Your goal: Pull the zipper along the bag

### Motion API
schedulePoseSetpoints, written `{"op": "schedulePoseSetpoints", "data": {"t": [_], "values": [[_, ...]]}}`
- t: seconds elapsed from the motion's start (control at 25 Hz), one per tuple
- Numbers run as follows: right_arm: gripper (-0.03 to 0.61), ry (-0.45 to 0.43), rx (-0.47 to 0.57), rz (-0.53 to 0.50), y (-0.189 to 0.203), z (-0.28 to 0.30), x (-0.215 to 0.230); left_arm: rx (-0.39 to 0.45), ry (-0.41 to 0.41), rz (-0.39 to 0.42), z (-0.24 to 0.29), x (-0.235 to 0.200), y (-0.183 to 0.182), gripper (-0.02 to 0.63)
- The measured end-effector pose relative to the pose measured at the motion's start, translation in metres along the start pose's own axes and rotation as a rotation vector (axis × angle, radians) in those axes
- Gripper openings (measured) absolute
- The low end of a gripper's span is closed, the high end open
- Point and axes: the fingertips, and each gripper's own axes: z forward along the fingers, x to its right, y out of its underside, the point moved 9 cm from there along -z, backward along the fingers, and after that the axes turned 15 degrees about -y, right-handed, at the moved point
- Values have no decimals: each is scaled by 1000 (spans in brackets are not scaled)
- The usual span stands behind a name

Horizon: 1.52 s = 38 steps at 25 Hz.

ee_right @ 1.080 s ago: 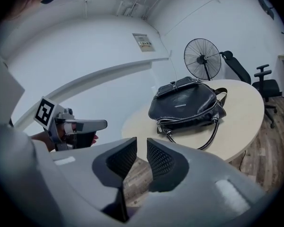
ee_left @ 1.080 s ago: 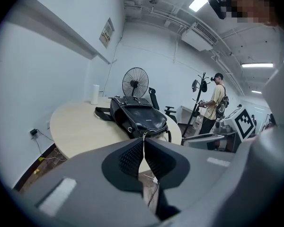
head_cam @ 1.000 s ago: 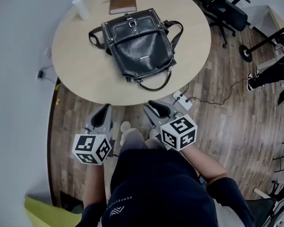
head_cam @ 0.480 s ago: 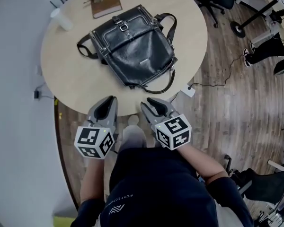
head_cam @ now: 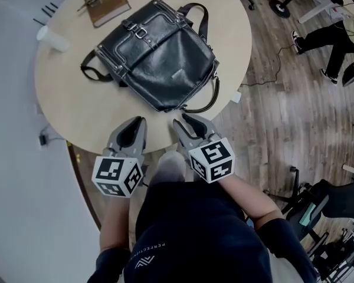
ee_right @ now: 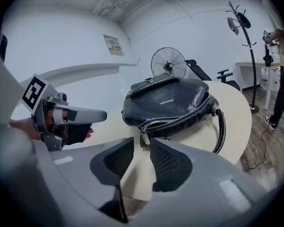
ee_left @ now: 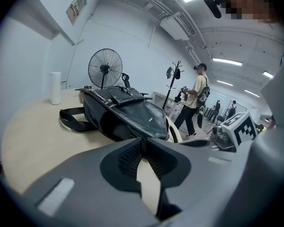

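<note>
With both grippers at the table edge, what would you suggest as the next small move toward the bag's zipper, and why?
Probably ease the right gripper forward until its jaws bracket the zipper pull. Those jaws have just been opening, nothing is between them, and the pull hangs at the near corner of the black bag, lined up just past their tips.

Bag (head_cam: 159, 58) on table (head_cam: 76, 117), notebook (head_cam: 108, 3) behind it
</note>
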Motion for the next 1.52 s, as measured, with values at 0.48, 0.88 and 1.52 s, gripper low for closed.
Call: {"op": "schedulePoseSetpoints", "data": {"t": [0.48, 0.88, 1.52], "values": [[129, 167, 77, 17, 3, 29, -8, -24, 94, 65, 13, -19, -2, 49], [143, 285, 149, 44, 1, 43, -13, -28, 124, 107, 17, -29, -3, 46], [114, 287, 171, 12, 1, 50, -9, -43, 123, 142, 15, -39, 1, 34]]}}
